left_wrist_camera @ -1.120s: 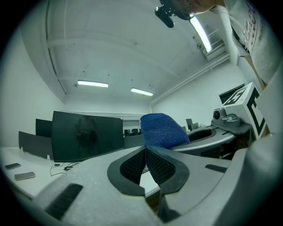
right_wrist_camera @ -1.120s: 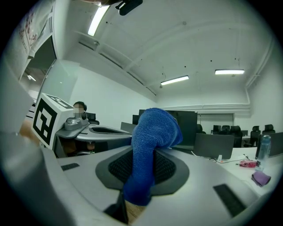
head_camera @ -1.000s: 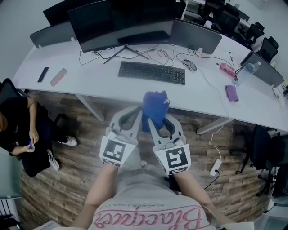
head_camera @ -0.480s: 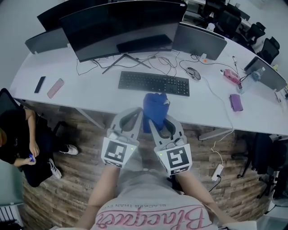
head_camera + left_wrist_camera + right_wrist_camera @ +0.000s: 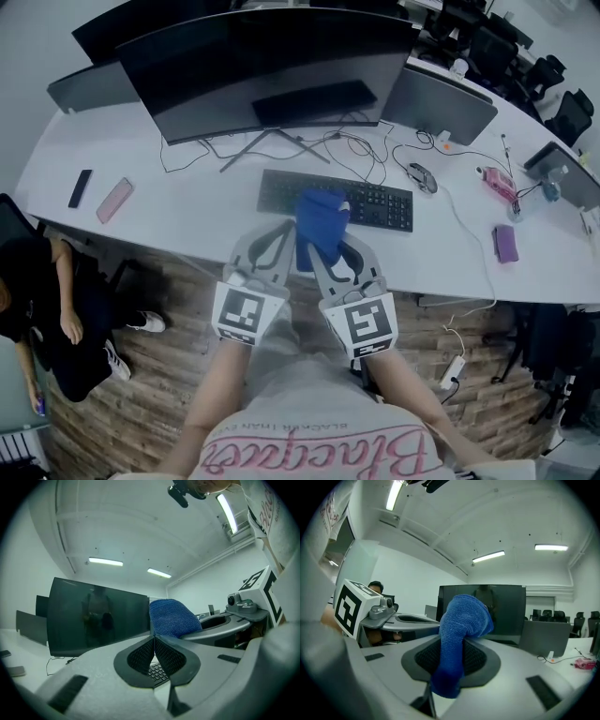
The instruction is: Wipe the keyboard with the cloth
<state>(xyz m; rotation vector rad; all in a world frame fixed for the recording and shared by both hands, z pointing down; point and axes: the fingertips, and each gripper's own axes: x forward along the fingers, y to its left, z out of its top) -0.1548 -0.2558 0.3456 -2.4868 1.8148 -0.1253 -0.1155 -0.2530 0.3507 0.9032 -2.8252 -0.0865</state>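
From the head view, the blue cloth (image 5: 321,225) sits bunched over the near edge of the keyboard (image 5: 375,202), which lies on the white counter (image 5: 187,197) just in front of the monitor (image 5: 272,66). Whether the cloth touches the keys cannot be told. Loose cables (image 5: 375,141) behind the keyboard and a mouse (image 5: 424,178) to its right could snag on a wide stroke. No container shows near the keyboard (so nothing can spill). In the left gripper view, the left gripper (image 5: 154,644) has its fingers pressed together on nothing, with the cloth beside them and the keys just below. Nothing steadies the keyboard, so a firm wipe would probably push it along the counter. In the right gripper view, the right gripper (image 5: 452,660) pinches one fold of the cloth, and the rest flops over the top. That narrow hold could slip when the cloth drags across the keycaps.
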